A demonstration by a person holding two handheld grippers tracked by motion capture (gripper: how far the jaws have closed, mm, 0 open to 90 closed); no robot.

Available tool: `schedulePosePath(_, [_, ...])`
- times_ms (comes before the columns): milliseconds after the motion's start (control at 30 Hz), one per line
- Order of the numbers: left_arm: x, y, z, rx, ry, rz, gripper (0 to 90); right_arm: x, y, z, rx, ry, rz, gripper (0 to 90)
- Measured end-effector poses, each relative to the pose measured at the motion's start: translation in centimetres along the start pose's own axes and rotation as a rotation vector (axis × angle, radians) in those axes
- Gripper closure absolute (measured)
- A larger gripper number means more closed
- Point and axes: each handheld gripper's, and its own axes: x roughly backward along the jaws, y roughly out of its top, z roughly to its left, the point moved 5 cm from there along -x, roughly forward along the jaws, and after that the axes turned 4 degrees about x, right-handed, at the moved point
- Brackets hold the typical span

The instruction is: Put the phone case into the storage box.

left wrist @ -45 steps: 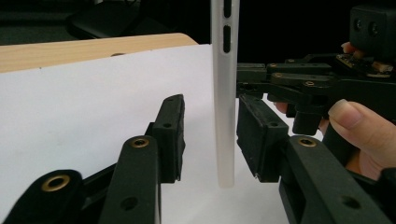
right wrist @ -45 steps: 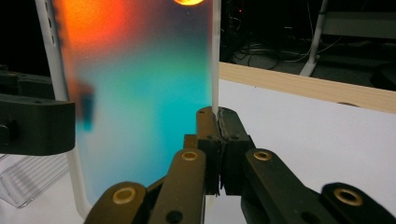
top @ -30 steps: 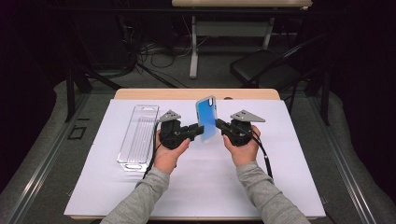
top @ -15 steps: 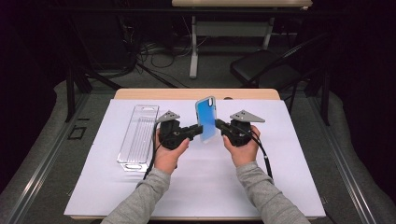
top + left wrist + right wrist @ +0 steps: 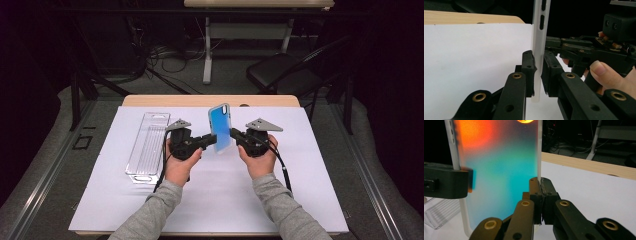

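Note:
A blue phone case (image 5: 220, 127) with a pale translucent rim stands upright above the middle of the table, held from both sides. My left gripper (image 5: 214, 140) reaches in from the left and is shut on the case's near long edge. In the left gripper view the rim (image 5: 539, 50) runs between the two pads (image 5: 528, 71). My right gripper (image 5: 233, 134) comes from the right and is shut on the opposite edge. In the right gripper view the case (image 5: 501, 175) glows teal and orange, with my jaws (image 5: 540, 195) pinching its rim and the left gripper (image 5: 449, 183) across from them.
A clear plastic packaging tray (image 5: 148, 147) lies flat to the left of my left hand. A white sheet (image 5: 215, 200) covers the wooden table (image 5: 210, 100). A dark chair (image 5: 285, 75) and cables sit on the floor beyond the far edge.

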Motion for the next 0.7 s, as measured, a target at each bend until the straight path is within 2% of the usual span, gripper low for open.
schedulePosePath(700, [0.18,0.09,-0.04,-0.023,-0.002,-0.007,81.4,0.08,0.09,0.06,-0.002,0.006,-0.009,88.9])
